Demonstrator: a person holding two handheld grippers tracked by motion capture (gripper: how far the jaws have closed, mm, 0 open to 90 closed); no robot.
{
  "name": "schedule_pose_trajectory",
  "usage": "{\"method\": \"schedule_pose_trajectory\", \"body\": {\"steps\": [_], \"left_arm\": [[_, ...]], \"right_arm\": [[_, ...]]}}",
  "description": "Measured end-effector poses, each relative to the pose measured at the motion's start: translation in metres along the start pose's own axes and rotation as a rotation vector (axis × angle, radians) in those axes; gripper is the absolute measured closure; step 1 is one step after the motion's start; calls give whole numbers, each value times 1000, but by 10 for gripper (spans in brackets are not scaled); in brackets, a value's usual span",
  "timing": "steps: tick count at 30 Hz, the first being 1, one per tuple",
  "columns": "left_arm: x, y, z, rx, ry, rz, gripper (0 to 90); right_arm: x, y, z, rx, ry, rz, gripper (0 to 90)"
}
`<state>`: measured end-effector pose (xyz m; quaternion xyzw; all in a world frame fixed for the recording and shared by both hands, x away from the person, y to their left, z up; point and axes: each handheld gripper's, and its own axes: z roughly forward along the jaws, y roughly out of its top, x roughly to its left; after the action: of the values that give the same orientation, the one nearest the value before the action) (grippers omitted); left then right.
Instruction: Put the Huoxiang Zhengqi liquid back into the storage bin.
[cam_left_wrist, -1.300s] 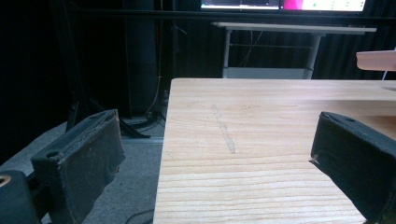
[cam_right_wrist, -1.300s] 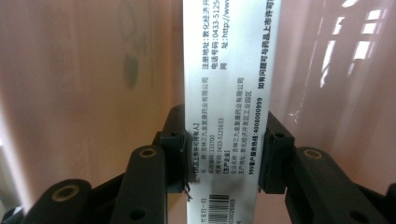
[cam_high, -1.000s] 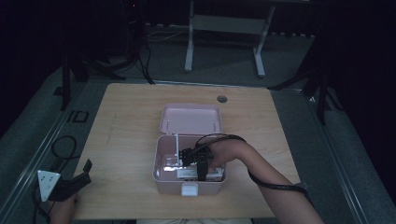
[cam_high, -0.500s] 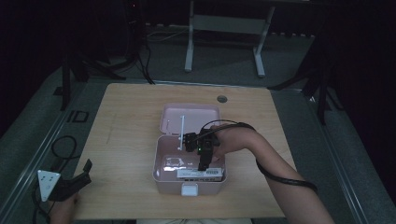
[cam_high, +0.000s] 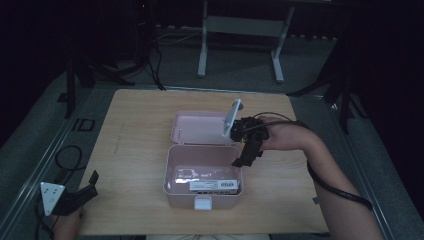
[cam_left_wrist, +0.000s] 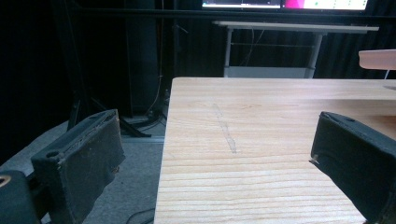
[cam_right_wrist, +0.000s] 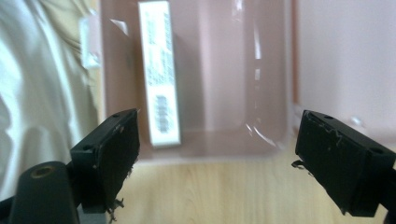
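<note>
Table (cam_high: 140, 130) of pale wood, with pink box (cam_high: 175, 170) near its middle, lid (cam_high: 200, 127) swung back flat behind the tray. White packet (cam_high: 214, 186) lying flat inside along the near wall, printed label up, close to the white latch (cam_high: 202, 203) at the front; in the right gripper view, same packet (cam_right_wrist: 159, 70) against one inner wall, bare pink floor beside it.

Right gripper (cam_high: 244, 161) raised above the box's far right corner, tilted down toward the tray, clear of rim and packet. Jaws just opened wide and standing well apart, with nothing between the pads (cam_right_wrist: 116, 154), box interior visible in the gap. Grey three-cornered plate (cam_high: 232, 116) sticking up over the lid, black cable (cam_high: 335, 187) looping along the forearm.

Left gripper (cam_high: 85, 187) down at the near left corner of the table, well apart from the box, held in the left hand (cam_high: 67, 225). Jaws wide apart and empty, aimed level across bare wood, lid edge (cam_left_wrist: 378, 58) just visible far off.
</note>
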<state>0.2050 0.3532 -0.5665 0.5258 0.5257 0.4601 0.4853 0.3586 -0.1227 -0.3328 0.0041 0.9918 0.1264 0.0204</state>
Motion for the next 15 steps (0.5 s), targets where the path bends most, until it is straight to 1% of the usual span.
{"method": "schedule_pose_trajectory", "body": {"steps": [1, 2, 3, 4, 5, 6, 7, 8, 9, 10, 11, 12, 13, 14, 15], "left_arm": [[0, 0, 0, -1, 1, 1, 24], [0, 0, 0, 0, 1, 1, 24], [0, 0, 0, 0, 1, 1, 24], [0, 0, 0, 0, 1, 1, 24], [0, 0, 0, 0, 1, 1, 24], [0, 0, 0, -1, 2, 1, 24], [0, 0, 0, -1, 2, 1, 24], [0, 0, 0, -1, 2, 2, 24], [0, 0, 0, -1, 2, 2, 24], [0, 0, 0, 0, 1, 3, 25], [0, 0, 0, 0, 1, 3, 24], [0, 0, 0, -1, 2, 3, 24], [0, 0, 0, -1, 2, 3, 24], [0, 0, 0, 0, 2, 3, 24], [0, 0, 0, 0, 2, 3, 25]], "right_arm": [[0, 0, 0, 0, 0, 0, 135], [-3, -12, -3, -13, -41, 11, 138], [-3, -12, -3, -13, -41, 11, 138], [-5, -24, -5, -24, -53, 23, 138], [-5, -24, -5, -24, -53, 23, 138], [-7, -36, -5, -45, -75, 32, 138], [-7, -36, -5, -45, -75, 32, 138], [-9, -47, -4, -67, -60, 55, 137], [-9, -47, -4, -67, -60, 55, 137], [-12, -58, -1, -86, -62, 71, 137], [-12, -58, -1, -86, -62, 71, 137], [-13, -67, 5, -88, -62, 86, 137], [-13, -67, 5, -88, -62, 86, 137], [-15, -76, 13, -97, -57, 98, 137], [-15, -76, 13, -97, -57, 98, 137]]}}
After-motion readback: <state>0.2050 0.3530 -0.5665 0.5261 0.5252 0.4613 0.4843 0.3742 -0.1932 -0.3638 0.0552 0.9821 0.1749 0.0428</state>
